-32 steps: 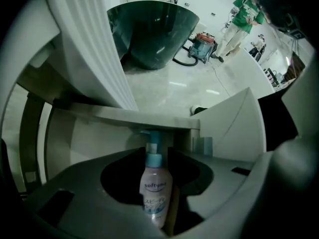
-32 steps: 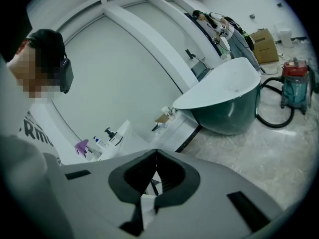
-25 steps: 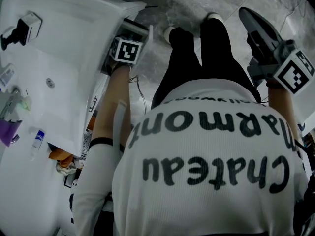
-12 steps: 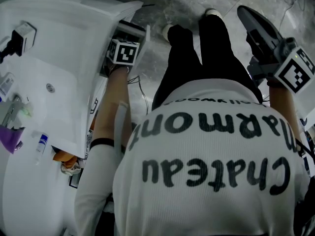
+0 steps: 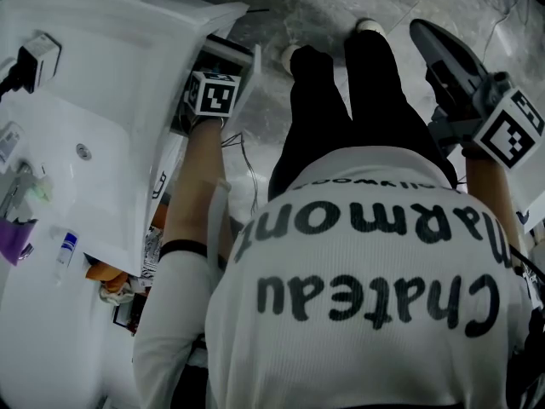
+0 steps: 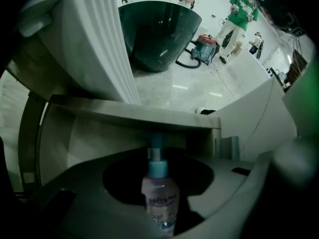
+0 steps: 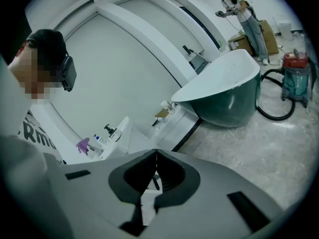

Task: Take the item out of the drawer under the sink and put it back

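My left gripper (image 6: pixel 158 180) points straight down beside the white sink cabinet (image 5: pixel 111 143); the head view shows only its marker cube (image 5: pixel 211 95). It is shut on a small clear pump bottle (image 6: pixel 159 203) with a blue top, which lies lengthwise between the jaws. Just beyond the bottle is a pale ledge of the cabinet (image 6: pixel 129 114). The open drawer (image 5: pixel 128 292) shows under the counter's edge with several items in it. My right gripper (image 7: pixel 156 156) is raised at the right, away from the cabinet, shut and empty, also seen in the head view (image 5: pixel 443 49).
On the counter stand a faucet (image 5: pixel 36 58), a purple item (image 5: pixel 13 237) and a small bottle (image 5: pixel 66 250). A dark green bathtub (image 7: pixel 224 96) and a vacuum (image 7: pixel 295 78) stand on the marble floor (image 5: pixel 281 24). People stand far off (image 6: pixel 239 14).
The head view has shifted a little. Both grippers hold about the same places, and the left one keeps its grip on the bottle.
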A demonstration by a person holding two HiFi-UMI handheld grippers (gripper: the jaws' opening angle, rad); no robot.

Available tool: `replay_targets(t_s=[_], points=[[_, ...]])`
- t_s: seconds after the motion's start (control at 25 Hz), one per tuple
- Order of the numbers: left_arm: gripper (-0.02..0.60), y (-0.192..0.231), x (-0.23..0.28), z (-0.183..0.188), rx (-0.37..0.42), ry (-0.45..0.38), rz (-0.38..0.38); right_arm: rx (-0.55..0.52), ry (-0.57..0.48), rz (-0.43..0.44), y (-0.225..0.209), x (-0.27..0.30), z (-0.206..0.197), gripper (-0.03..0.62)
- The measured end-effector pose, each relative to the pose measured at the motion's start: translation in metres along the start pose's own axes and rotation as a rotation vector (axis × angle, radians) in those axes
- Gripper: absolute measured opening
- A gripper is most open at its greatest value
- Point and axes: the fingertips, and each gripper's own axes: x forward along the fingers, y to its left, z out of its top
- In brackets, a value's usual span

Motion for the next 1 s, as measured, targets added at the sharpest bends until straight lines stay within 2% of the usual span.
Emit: replay_targets(t_s=[0.4,0.56,1.0], points=[[0.129,-0.003,0.004,0.016,-0.01,-0.002,0.007,-0.027,0.039,0.028,-0.011,0.001,-0.005,0.011],[0.129,-0.007,-0.005,0.016,-0.014,-0.024,-0.013,-0.035,0.05,0.014,0.0,-0.006,-0.004,0.011],[0.129,-0.004,-0.025,0.021,-0.035,-0.128,-0.001,-0.059,0.056,0.067,0.011,0.01,0.0,0.011]])
